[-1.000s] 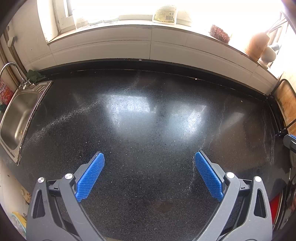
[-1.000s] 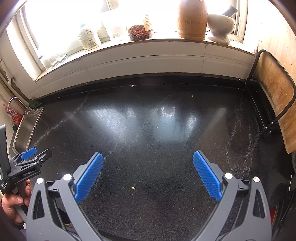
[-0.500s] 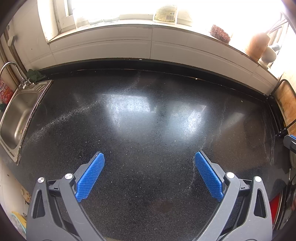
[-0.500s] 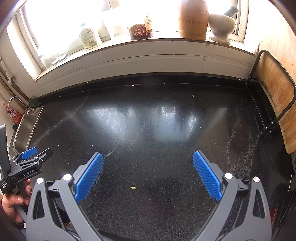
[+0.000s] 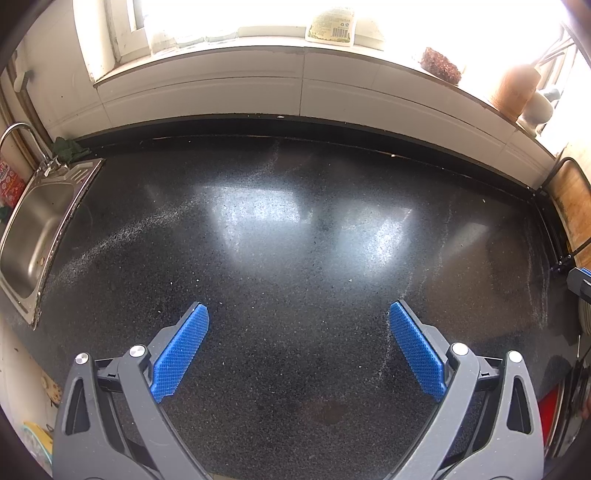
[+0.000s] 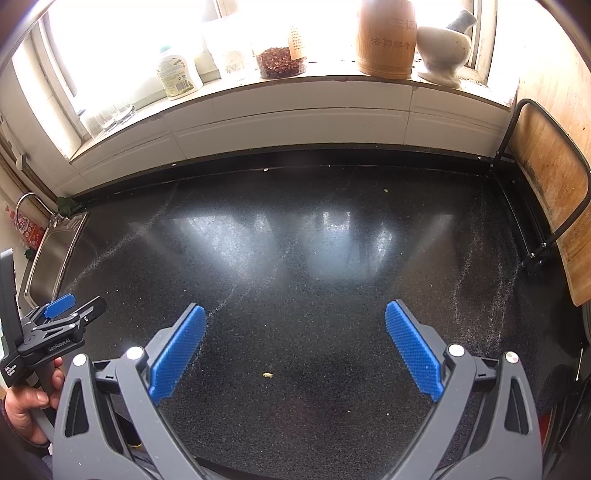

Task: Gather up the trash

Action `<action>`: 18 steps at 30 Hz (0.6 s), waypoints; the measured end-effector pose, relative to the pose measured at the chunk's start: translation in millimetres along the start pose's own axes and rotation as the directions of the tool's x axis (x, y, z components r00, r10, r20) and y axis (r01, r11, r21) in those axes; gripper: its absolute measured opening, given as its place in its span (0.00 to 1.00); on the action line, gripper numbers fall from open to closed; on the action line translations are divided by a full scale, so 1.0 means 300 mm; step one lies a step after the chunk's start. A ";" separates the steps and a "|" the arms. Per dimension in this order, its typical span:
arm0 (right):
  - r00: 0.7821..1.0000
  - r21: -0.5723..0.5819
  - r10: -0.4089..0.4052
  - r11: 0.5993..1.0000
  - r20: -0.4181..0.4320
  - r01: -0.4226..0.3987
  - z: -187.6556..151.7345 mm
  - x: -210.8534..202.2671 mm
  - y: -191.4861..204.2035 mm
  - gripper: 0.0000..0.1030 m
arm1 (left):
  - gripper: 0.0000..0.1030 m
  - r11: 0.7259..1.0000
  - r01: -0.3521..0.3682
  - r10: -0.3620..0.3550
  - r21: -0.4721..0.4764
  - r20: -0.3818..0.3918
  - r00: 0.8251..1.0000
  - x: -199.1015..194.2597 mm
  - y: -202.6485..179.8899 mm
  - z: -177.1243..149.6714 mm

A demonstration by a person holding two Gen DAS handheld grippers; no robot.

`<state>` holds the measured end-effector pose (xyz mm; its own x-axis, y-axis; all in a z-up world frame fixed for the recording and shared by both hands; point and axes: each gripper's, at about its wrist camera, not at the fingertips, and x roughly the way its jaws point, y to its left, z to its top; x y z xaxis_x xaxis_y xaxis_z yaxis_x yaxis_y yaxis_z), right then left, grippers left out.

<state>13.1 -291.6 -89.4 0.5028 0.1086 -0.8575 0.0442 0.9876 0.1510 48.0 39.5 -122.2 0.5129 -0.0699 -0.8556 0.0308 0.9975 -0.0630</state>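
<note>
Left wrist view: left hand-held gripper [image 5: 297, 314] spread wide apart over the black speckled table [image 5: 295, 240], nothing between the 2 blue pads [image 5: 181, 347]. Steel sink [image 5: 33, 229] set into the table at far left, with a curved tap [image 5: 14, 133] behind it and a green rag [image 5: 68, 147] at the back corner. White tiled ledge along the back under a bright window; labelled bottle [image 5: 330, 26], dish of reddish flakes [image 5: 441, 66] and brown wooden jar [image 5: 515, 88] standing on the sill. Wooden cutting board [image 5: 572, 195] upright in a black wire rack at far right. Only pale streaks and tiny white specks on the table here; no clear piece of trash to be made out.

Right wrist view: right hand-held gripper [image 6: 295, 312] likewise spread wide apart, empty. Small yellowish crumb [image 6: 267, 375] lying on the table between the 2 fingers, nearer the left one, touching neither. 2nd pale crumb [image 6: 385, 190] far back near the ledge, and a white speck [image 6: 265, 170] at the table's back edge. Left hand-held gripper visible at lower left, held by a hand [image 6: 27, 402], above the table beside the sink. White mortar with pestle [image 6: 443, 48] on the sill right of the wooden jar.
</note>
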 end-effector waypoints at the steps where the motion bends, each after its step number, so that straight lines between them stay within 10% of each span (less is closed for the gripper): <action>1: 1.000 -0.001 0.001 1.000 -0.001 -0.001 0.002 0.003 0.001 0.92 | 0.93 1.000 0.000 0.000 0.000 0.000 1.000 0.000 0.000 0.001; 18: 1.000 -0.003 0.005 1.000 -0.005 -0.005 0.007 0.009 0.007 0.92 | 0.93 1.000 0.000 0.000 -0.002 0.001 1.000 0.001 0.002 0.011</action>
<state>16.6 -289.4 -90.4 0.4989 0.1137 -0.8592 0.0391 0.9874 0.1534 51.1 40.1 -120.8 0.5137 -0.0695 -0.8552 0.0289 0.9975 -0.0638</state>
